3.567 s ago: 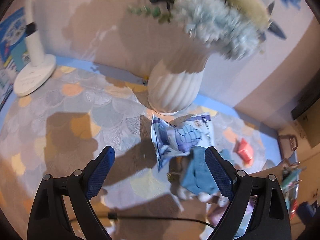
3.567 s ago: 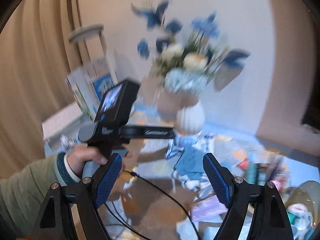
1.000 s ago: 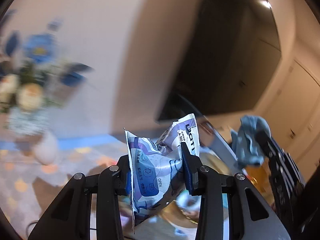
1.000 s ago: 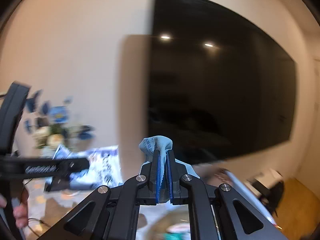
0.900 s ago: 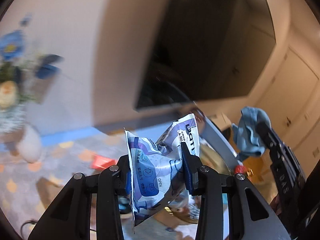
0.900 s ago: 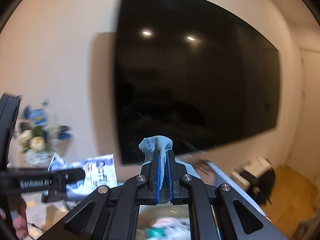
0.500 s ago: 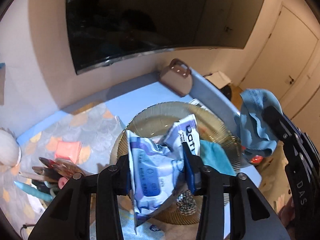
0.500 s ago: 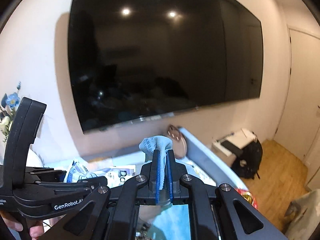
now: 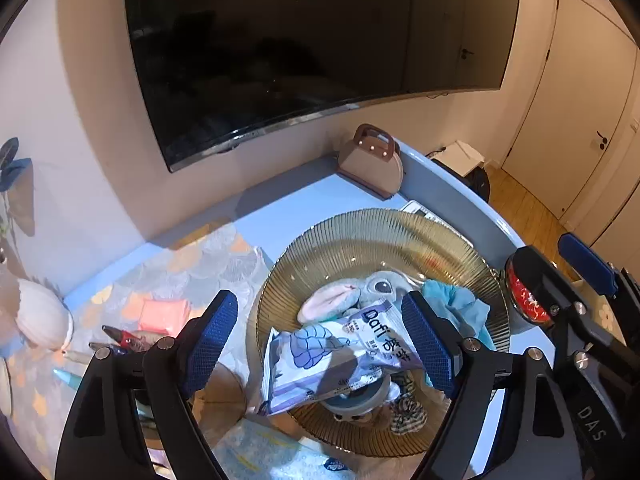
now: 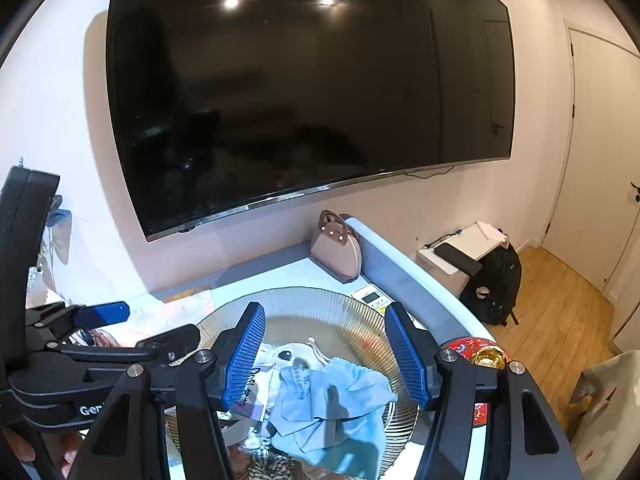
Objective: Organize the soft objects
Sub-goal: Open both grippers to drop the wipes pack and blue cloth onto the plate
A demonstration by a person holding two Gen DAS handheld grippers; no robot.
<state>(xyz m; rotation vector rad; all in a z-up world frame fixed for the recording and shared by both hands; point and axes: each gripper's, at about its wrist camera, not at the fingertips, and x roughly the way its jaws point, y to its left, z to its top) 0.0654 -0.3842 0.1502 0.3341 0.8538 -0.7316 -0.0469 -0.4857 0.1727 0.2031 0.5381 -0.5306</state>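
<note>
Left gripper [image 9: 320, 338]: jaws spread wide, having just been opening; pads pressing on nothing
Wipes packet [image 9: 336, 354]: lies loose in the ribbed glass bowl [image 9: 360, 232], below and between the left fingers; its right end comes close by the right-hand pad; contact there cannot be told
Right gripper [image 10: 326, 354]: jaws parted, having just been opening; nothing clamped
Blue cloth [image 10: 332, 412]: crumpled in the bowl, below the gap between the right fingers, clear of both pads; just beside the packet
Plush toy [image 9: 360, 294]: grey, in the bowl, partly under the packet
Bowl: on the blue table [image 9: 280, 212]; pink handbag [image 9: 370, 164] behind it, near the wall
</note>
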